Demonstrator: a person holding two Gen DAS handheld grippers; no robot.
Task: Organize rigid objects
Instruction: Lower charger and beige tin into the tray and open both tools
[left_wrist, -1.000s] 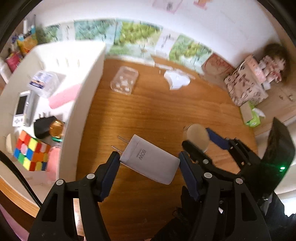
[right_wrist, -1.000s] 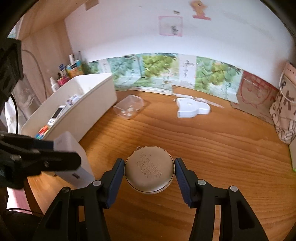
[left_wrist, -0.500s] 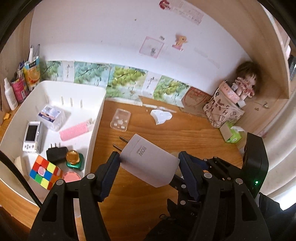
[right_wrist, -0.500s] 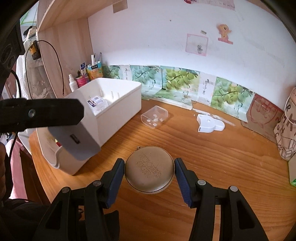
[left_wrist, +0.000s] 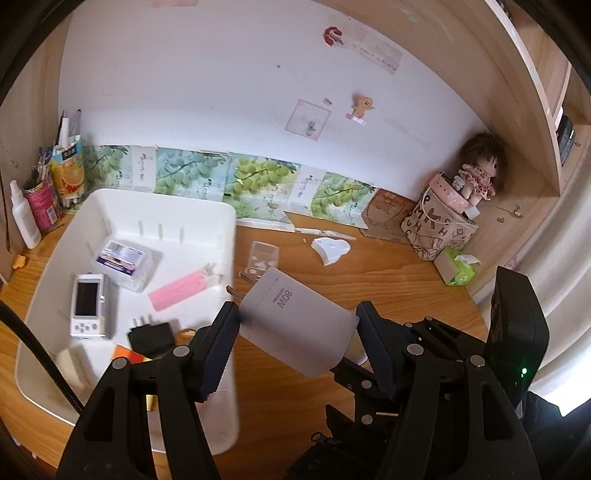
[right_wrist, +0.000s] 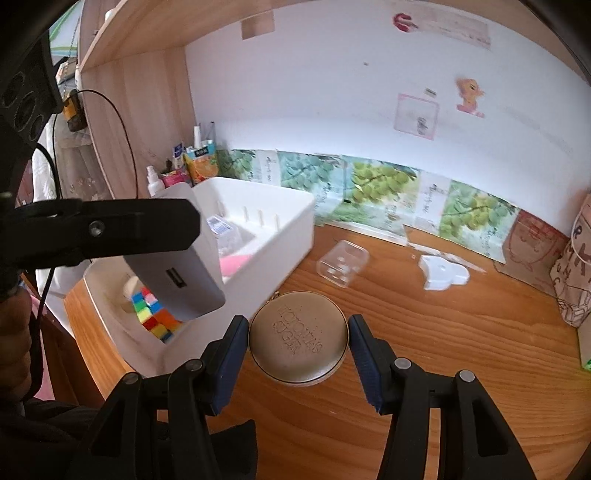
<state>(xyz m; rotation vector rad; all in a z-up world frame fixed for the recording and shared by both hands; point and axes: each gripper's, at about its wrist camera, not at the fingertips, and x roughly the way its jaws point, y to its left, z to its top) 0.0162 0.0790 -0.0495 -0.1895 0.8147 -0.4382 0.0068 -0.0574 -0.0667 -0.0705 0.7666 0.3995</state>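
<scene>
- Left wrist view: the left gripper (left_wrist: 295, 334) had its jaws clamped on a white charger (left_wrist: 297, 321), held in the air with its prongs pointing toward the white bin (left_wrist: 155, 206). The charger hung over the bin's right wall, above the wooden desk (left_wrist: 388, 280). Inside the bin lay a small white game console (left_wrist: 88, 306), a pink roller (left_wrist: 181, 290), a clear box (left_wrist: 123, 262) and a black plug (left_wrist: 151, 336). Right of the bin, a clear plastic case (left_wrist: 263, 256) and a white holder (left_wrist: 330, 249) sat on the desk.
- Right wrist view: the right gripper (right_wrist: 297, 354) had its jaws closed on a round tin (right_wrist: 299, 338), held just right of the bin (right_wrist: 258, 195) above the desk (right_wrist: 443, 332). The charger (right_wrist: 177, 269), in the left gripper (right_wrist: 110, 229), hung over the bin's near end, above a colour cube (right_wrist: 155, 317) inside it.
</scene>
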